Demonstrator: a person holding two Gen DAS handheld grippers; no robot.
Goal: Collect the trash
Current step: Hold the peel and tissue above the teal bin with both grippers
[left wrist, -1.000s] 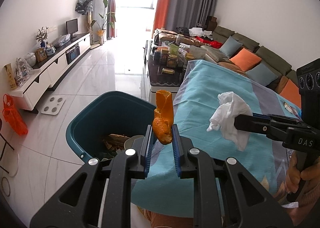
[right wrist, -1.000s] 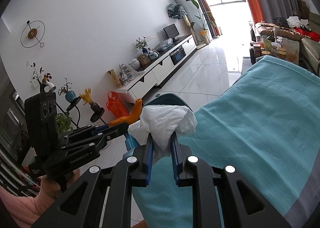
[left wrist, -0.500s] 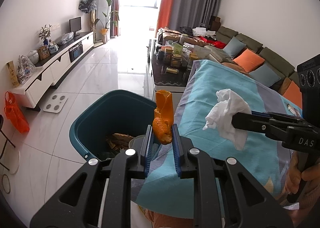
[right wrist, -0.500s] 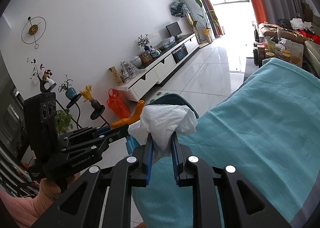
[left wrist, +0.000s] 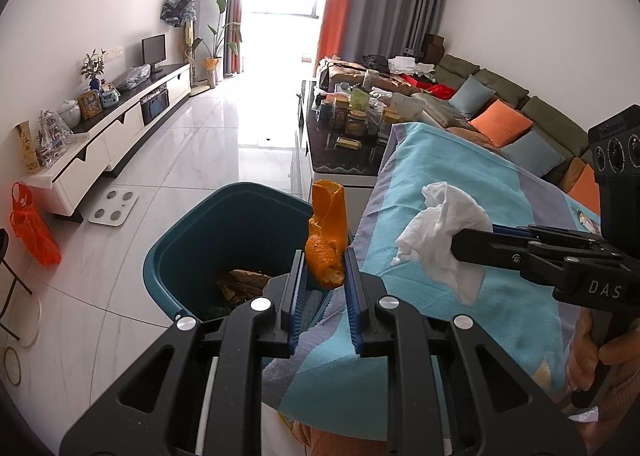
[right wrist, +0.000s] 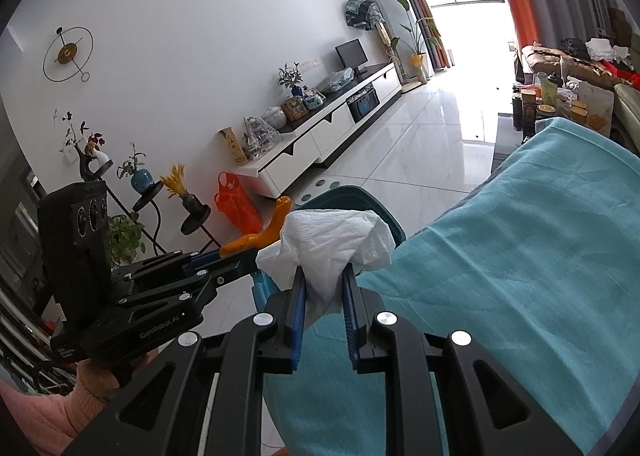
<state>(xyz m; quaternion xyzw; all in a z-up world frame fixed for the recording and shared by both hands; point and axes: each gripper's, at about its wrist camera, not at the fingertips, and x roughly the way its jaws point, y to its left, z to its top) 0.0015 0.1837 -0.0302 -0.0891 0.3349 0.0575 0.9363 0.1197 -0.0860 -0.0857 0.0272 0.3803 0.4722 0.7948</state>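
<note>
Trash sits in both our claws: the left claw [left wrist: 325,270] is pinched narrow on a curled orange peel [left wrist: 327,240], and the right claw [right wrist: 323,284] is pinched narrow on a crumpled white tissue [right wrist: 328,252]. Both pieces hang in the air near the corner of the counter, which is draped in a teal cloth [left wrist: 460,240], with the teal bin [left wrist: 192,240] standing on the floor just beside it.

We judge the drop to be the risky part. In the left wrist view the peel appears over the bin's near rim, not its middle, so if we let go here it could strike the edge and fall onto the tiled floor [left wrist: 200,160]. The tissue looks to be over the cloth and not over the bin; released now, it would likely land back on the counter. Being so light, it could also drift sideways or cling to a pad as the jaws part. Our two claws are near each other, and crowding the bin together could make them knock.

The peel is stiff and curved, glossy orange outside with a paler, pithy ragged edge. The tissue is soft, thin and wrinkled, bunched into loose folds. The bin is smooth plastic with rounded corners, already holding brownish scraps. The cloth looks like nubby towelling.
</note>
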